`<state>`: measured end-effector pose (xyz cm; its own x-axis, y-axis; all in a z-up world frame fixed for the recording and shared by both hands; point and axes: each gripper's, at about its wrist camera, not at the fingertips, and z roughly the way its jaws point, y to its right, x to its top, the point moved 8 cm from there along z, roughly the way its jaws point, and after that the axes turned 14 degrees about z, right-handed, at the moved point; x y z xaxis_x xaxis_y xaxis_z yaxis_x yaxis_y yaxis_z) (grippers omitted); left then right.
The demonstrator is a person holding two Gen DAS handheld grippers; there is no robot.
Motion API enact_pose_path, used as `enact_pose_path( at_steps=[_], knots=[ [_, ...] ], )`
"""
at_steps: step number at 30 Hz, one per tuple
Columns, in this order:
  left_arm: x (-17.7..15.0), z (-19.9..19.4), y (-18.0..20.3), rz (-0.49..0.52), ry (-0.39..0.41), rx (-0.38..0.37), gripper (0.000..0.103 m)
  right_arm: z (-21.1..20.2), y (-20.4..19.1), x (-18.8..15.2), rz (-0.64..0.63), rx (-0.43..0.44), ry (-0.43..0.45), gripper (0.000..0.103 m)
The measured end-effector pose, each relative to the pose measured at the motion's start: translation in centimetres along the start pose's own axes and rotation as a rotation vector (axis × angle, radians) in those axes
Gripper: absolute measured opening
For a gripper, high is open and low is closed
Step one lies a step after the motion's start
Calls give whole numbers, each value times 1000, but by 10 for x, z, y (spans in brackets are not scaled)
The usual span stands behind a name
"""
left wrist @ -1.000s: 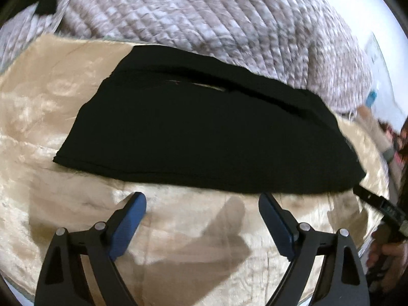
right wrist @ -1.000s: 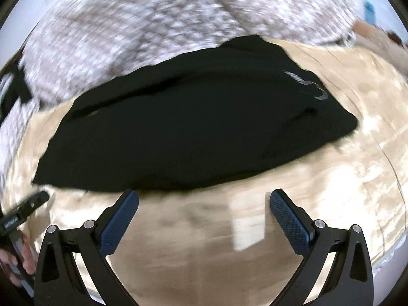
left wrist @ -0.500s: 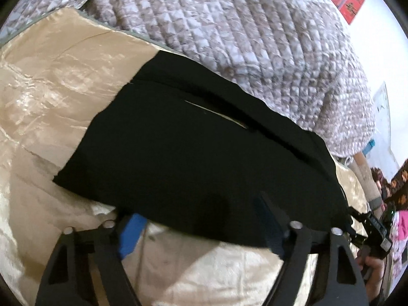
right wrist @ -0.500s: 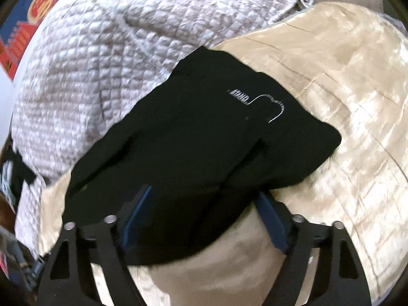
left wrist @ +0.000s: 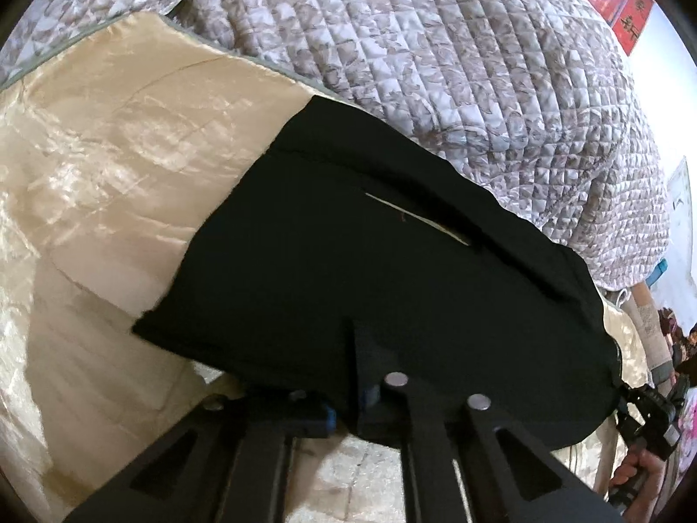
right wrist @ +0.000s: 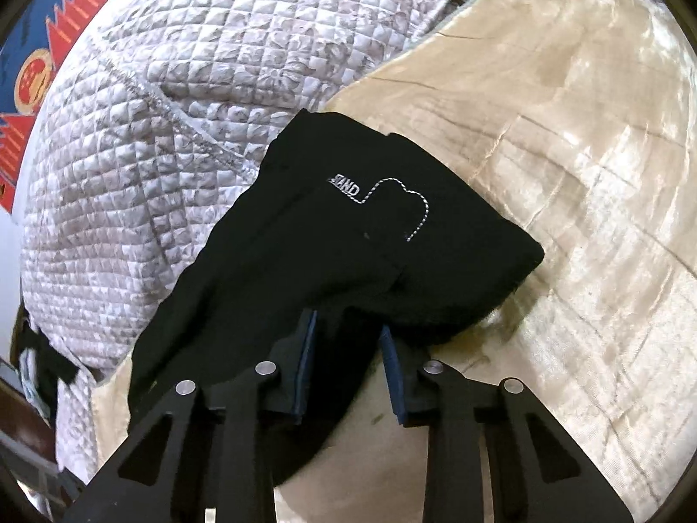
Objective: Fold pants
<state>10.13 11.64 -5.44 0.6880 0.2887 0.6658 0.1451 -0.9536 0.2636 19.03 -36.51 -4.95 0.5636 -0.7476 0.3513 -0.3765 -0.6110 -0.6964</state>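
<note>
Pants lie crosswise before both tongs, near hem clamped.

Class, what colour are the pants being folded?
Black, with small white stitched lettering; the pants show best in the right wrist view.

Right hand-held gripper pinches black pants on the satin cloth.

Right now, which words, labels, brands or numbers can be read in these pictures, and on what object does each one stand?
"AND": stitched in white on the black pants, beside a dotted outline; the letters before it are unclear, so the whole word is uncertain.
Red and blue poster on the wall, right wrist view: characters too distorted to read.
Red banner on the wall, left wrist view: dark characters, too small to read.
</note>
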Motion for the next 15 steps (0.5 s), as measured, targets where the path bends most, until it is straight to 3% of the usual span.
enact_pose_path(
  at_steps=[1,4,10,15],
  knots=[
    [2,-1,2,9,3,1,4,-1,-1,0,8,5,1,14],
    [9,-12,7,27,27,-7,4,-8,-8,1,11,38,5,9],
    [28,-50,17,21,81,-58,3,-44,-31,-2,-21,107,29,6],
    [26,-86,17,29,94,-78,3,-83,-26,-10,-14,100,22,3]
  ],
)
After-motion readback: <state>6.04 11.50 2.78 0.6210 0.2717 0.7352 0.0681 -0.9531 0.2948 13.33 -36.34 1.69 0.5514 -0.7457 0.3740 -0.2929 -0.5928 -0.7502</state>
